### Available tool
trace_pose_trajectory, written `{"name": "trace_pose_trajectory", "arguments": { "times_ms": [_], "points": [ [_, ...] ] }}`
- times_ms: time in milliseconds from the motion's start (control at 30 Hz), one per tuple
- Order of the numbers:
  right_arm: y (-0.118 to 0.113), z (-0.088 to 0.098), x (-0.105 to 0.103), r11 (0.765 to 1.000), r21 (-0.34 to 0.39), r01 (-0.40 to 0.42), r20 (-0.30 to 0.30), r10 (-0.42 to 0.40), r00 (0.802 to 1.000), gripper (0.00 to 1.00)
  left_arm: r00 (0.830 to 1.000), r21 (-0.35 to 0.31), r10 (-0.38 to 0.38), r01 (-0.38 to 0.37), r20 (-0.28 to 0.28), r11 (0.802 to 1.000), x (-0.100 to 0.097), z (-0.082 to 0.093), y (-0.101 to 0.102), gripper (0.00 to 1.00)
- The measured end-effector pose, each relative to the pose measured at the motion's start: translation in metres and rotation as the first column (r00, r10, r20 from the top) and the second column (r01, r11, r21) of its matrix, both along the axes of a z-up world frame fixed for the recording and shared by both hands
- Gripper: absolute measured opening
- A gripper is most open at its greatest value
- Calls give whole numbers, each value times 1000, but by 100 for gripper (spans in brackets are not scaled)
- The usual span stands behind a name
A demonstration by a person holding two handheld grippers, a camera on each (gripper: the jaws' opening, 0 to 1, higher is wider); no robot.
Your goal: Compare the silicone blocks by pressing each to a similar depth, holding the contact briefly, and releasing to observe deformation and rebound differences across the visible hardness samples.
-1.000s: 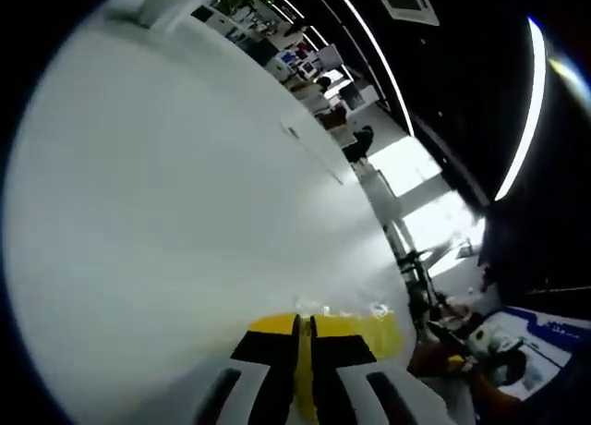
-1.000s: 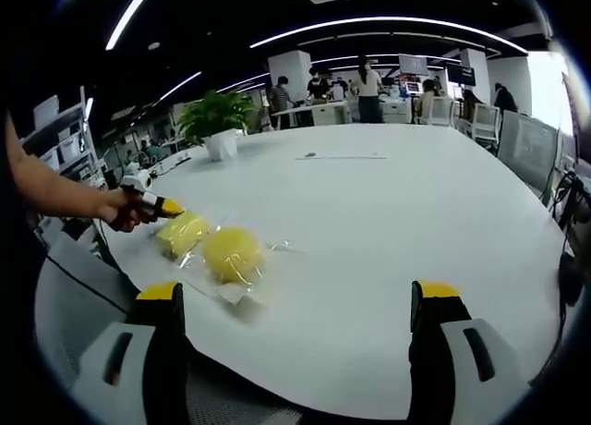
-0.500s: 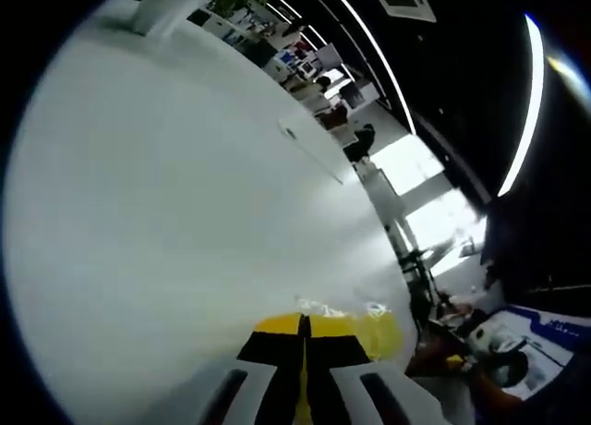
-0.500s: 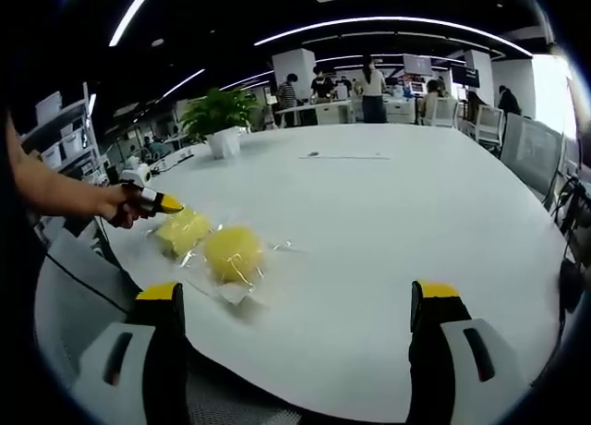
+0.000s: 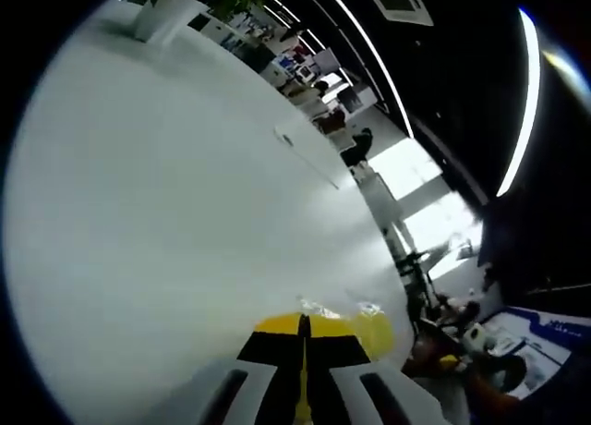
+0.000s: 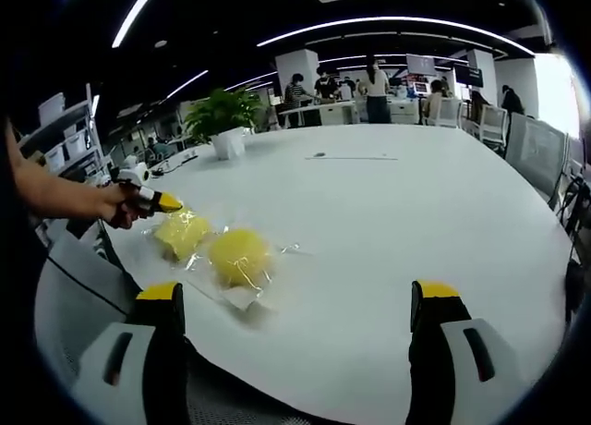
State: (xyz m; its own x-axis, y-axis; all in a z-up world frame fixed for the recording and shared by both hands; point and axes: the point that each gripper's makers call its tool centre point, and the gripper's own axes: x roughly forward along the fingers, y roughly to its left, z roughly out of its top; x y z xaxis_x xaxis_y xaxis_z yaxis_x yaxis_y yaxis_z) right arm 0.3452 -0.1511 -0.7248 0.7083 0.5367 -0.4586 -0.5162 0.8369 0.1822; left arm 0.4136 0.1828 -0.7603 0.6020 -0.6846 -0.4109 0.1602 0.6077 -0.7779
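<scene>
Two yellow silicone blocks in clear bags lie on the white table (image 6: pixel 397 222) near its left edge. One is a squarish block (image 6: pixel 182 233), the other a rounder block (image 6: pixel 238 257) beside it. A hand holds my left gripper (image 6: pixel 168 203), whose shut yellow tip rests at the far corner of the squarish block. In the left gripper view my left gripper (image 5: pixel 302 325) has its jaws pressed together, with a yellow block (image 5: pixel 374 333) just beyond and to the right. My right gripper (image 6: pixel 297 296) stands wide open above the near table edge, with nothing between its jaws.
A potted plant (image 6: pixel 222 129) stands at the far left of the table. A thin dark object (image 6: pixel 351 157) lies further back. Several people stand around desks behind the table, and a chair (image 6: pixel 536 143) sits at the right.
The narrow gap between my left jaws has shut fully. The right gripper view has shifted slightly; the blocks and the open right gripper stay as they were.
</scene>
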Motion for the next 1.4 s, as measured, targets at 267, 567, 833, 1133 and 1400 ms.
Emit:
{"name": "trace_pose_trajectory", "arguments": {
  "times_ms": [267, 567, 833, 1133, 1400],
  "points": [
    [3, 0, 2, 1000, 6, -7, 1, 7, 1000, 96, 999, -10, -19, 20, 34, 1000, -6, 18, -9, 0],
    [6, 2, 5, 1000, 14, -11, 8, 11, 1000, 96, 993, -8, -32, 34, 110, 999, -7, 40, -11, 0],
    [7, 3, 6, 1000, 20, -12, 7, 12, 1000, 96, 986, 11, -50, 49, 160, 999, -5, 55, -11, 0],
    [9, 7, 5, 1000, 14, -21, 12, 20, 1000, 96, 965, 55, -116, 106, 235, 993, -4, 83, -23, 0],
    [15, 8, 2, 999, 12, -30, 13, 30, 999, 96, 946, 90, -161, 141, 282, 986, -2, 101, -23, 0]
  ]
}}
